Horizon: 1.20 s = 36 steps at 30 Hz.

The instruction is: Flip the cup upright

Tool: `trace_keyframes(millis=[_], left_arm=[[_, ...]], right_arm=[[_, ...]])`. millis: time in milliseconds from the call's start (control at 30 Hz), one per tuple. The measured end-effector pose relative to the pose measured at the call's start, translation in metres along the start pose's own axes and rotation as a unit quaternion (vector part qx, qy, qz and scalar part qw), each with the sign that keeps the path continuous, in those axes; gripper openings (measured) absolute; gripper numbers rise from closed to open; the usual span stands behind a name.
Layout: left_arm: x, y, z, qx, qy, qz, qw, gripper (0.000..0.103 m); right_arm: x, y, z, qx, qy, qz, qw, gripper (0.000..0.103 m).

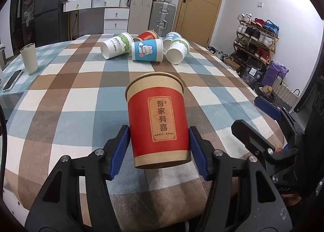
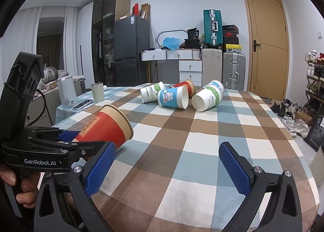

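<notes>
The left gripper [image 1: 160, 146] has its blue pads pinched against both sides of the red cup [image 1: 157, 118], down near the cup's narrow brown base, and from the left wrist view the printed panel of Chinese characters reads the right way up with the wide rim at the top. Seen from the right wrist, that same red cup [image 2: 105, 125] is tilted, its rim leaning up and off toward the middle of the table while its base sits between the fingers; whether the base touches the cloth I cannot tell. The right gripper [image 2: 167, 168] hangs just beside it over the checked tablecloth [image 2: 182, 140] with its jaws spread wide and nothing between them. Farther back on the table lies a huddle of paper cups on their sides: a blue bunny cup [image 2: 173, 97], two white cups with green print [image 2: 151, 94], and another red one [image 2: 185, 87] behind them. Off to the left edge stand a pale tumbler [image 1: 29, 58] and a phone [image 1: 12, 83] lying flat near it
</notes>
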<state>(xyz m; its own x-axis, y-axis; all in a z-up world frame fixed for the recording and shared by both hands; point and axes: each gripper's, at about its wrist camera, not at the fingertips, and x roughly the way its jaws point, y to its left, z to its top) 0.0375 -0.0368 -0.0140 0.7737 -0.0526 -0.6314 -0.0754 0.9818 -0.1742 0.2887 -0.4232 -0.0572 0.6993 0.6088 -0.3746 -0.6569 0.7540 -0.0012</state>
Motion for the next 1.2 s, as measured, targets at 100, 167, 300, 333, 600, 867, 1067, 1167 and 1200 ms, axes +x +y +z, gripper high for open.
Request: trace_keyframes(millis=[100,167,300,333,600,867,1067,1167,1200], left_arm=[[0.0,0.0,-0.003,-0.001,0.002,-0.001,1.0,0.056],[0.001,-0.001,-0.005,-0.003,0.003,-0.002,1.0,0.056],[0.003,-0.003,-0.009,-0.003,0.008,-0.006,0.9999,0.056],[0.003,-0.003,-0.009,-0.003,0.008,-0.006,0.9999,0.056],[0.008,-0.006,-0.015,-0.006,0.015,-0.011,0.9998,0.057],[0.009,-0.004,-0.017,-0.013,0.014,-0.011,0.9998,0.057],[0.0,0.003,-0.014,-0.021,-0.001,-0.015,0.9997,0.076],[-0.007,0.008,-0.012,-0.021,-0.011,-0.019,0.9995,0.085],[-0.01,0.01,-0.012,-0.018,-0.015,-0.018,0.9996,0.086]], right_arm=[[0.001,0.0,0.0,0.0,0.0,0.0,1.0,0.103],[0.001,0.0,0.0,0.001,0.002,-0.001,1.0,0.103],[0.003,-0.002,0.0,0.013,0.008,-0.006,1.0,0.103],[0.003,-0.003,0.0,0.016,0.011,-0.008,1.0,0.103],[0.008,-0.008,0.0,0.025,0.027,-0.001,0.999,0.103],[0.007,-0.007,0.0,0.015,0.025,-0.002,1.0,0.103],[0.001,-0.01,0.003,0.024,0.012,-0.003,1.0,0.103],[0.0,-0.012,0.004,0.027,0.009,-0.002,1.0,0.103],[-0.001,-0.011,0.005,0.026,0.01,-0.002,1.0,0.103]])
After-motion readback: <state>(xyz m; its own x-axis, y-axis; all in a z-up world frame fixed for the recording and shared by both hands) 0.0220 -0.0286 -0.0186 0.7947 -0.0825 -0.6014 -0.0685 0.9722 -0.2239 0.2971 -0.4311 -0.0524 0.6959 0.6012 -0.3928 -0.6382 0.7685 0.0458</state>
